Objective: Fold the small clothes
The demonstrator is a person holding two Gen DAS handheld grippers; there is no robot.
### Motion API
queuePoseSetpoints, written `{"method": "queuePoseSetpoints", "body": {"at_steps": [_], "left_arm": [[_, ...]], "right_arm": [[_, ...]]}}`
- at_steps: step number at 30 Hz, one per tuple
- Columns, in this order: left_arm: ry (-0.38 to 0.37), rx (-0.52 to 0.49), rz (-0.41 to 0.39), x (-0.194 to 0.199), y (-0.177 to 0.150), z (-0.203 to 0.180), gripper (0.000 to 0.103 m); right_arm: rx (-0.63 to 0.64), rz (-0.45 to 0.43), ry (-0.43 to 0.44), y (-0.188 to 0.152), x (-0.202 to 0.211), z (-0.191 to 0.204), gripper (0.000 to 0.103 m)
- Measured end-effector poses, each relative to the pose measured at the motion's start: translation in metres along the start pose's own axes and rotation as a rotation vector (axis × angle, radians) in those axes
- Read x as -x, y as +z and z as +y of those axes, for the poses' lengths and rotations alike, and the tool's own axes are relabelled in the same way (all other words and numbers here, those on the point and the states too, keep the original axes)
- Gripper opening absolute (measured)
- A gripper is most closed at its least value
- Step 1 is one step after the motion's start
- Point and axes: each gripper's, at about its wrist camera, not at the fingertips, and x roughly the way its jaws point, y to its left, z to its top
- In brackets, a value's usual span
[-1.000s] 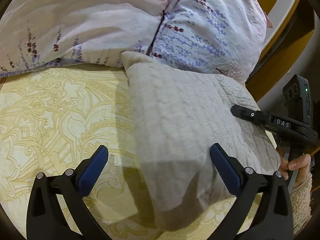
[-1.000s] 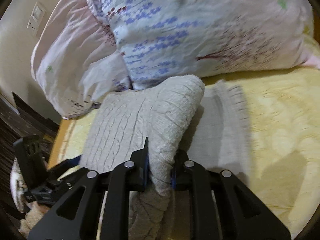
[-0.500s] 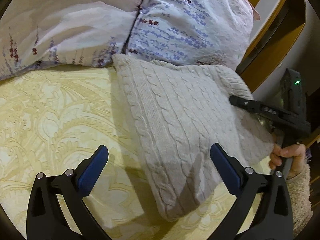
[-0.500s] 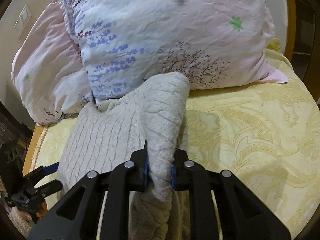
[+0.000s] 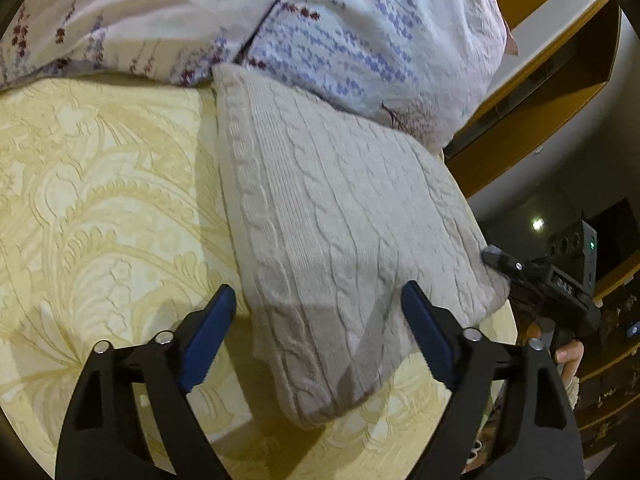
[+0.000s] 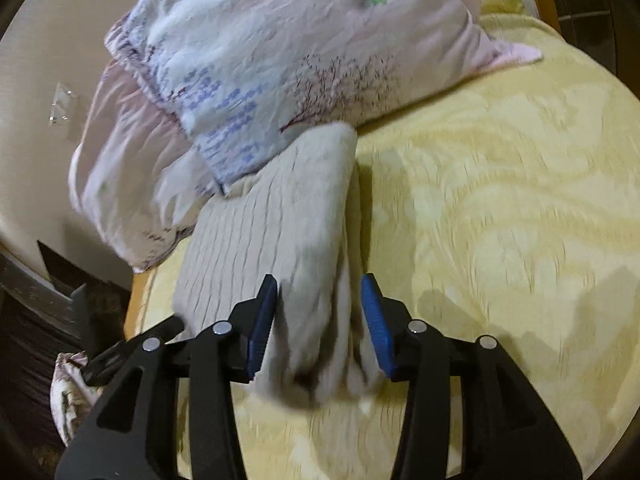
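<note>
The folded cable-knit sweater (image 5: 340, 232) lay on the yellow patterned bedspread (image 5: 100, 200), its far edge tucked against the floral pillow (image 5: 360, 40). A second ago the right claw (image 6: 318, 320) had been pinched tight on a raised fold of the knit; its jaws had just been opening, and now the blue pads (image 6: 262, 320) stood apart on either side of the fold, which had slumped down between them, whether still brushing the pads I could not tell. The left claw (image 5: 316, 336) hung with jaws wide apart above the sweater's near corner, gripping nothing; its jaws had just been closing a little. In the left view the right claw's tip had drawn back to the sweater's right edge.
</note>
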Motion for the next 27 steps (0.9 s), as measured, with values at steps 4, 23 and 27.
{"method": "queuePoseSetpoints", "body": {"at_steps": [4,23,27], "left_arm": [[-0.006,0.004,0.014,-0.001,-0.006,-0.002,0.076],[0.15,-0.125,-0.003,-0.005,-0.018,-0.029,0.069],[0.168,-0.14,-0.002,-0.009,-0.019,-0.031,0.069]], "right_arm": [[-0.002,0.013,0.034,-0.015,0.001,0.001,0.036],[0.02,-0.042,-0.095,-0.033,0.005,-0.015,0.007],[0.032,-0.032,-0.134,-0.036,-0.004,-0.02,0.007]]}}
